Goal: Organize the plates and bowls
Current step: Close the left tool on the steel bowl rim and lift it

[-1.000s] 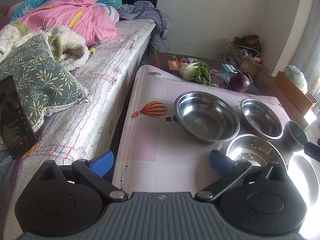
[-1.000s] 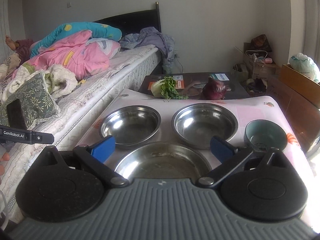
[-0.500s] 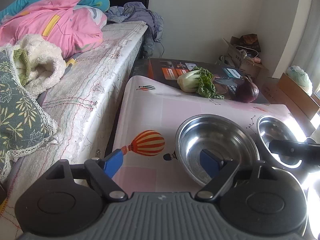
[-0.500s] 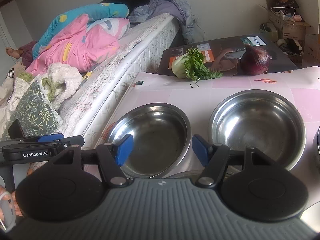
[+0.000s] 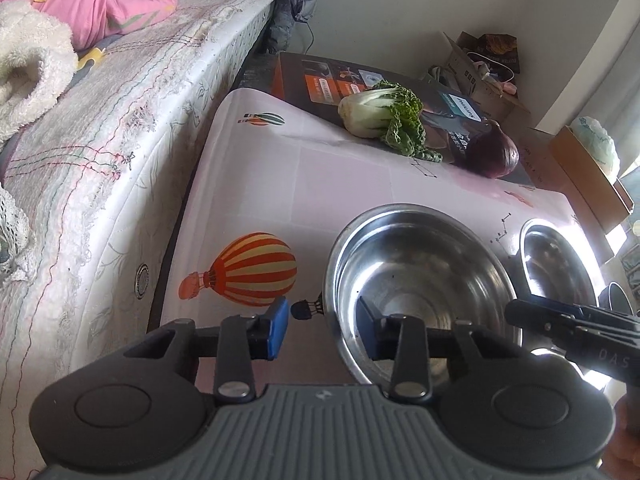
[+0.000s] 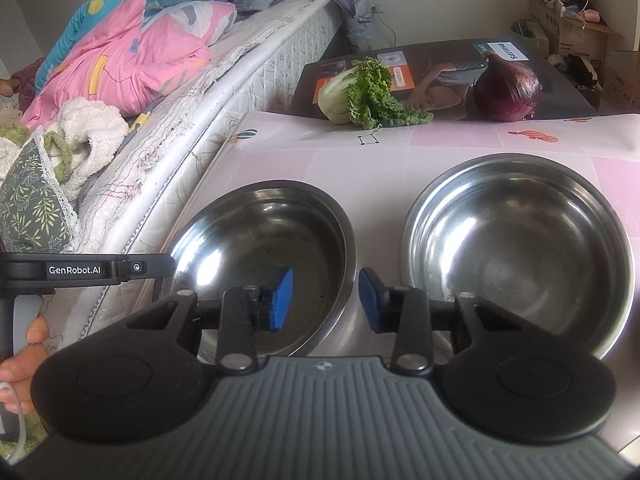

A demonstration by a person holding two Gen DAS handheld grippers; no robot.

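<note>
Two steel bowls stand side by side on the pink tablecloth. The left steel bowl [image 5: 420, 276] [image 6: 272, 252] is straddled at its left rim by my left gripper [image 5: 322, 330], which is open, one pad outside and one inside. My right gripper [image 6: 325, 300] is open and straddles the same bowl's right rim. The right steel bowl [image 6: 520, 248] [image 5: 556, 264] is untouched. The right gripper's body [image 5: 576, 328] shows in the left wrist view, and the left gripper's body [image 6: 80, 269] shows in the right wrist view.
A bok choy [image 5: 380, 116] [image 6: 360, 96] and a red onion [image 5: 494, 152] [image 6: 508, 88] lie on a dark box beyond the table's far edge. A bed [image 5: 100, 132] with bedding runs along the left. Cardboard boxes [image 6: 572, 24] stand at the back right.
Both grippers have moved forward and down onto the left steel bowl and narrowed their opening. The nearer bowl and the small dark bowl have dropped out of view.
</note>
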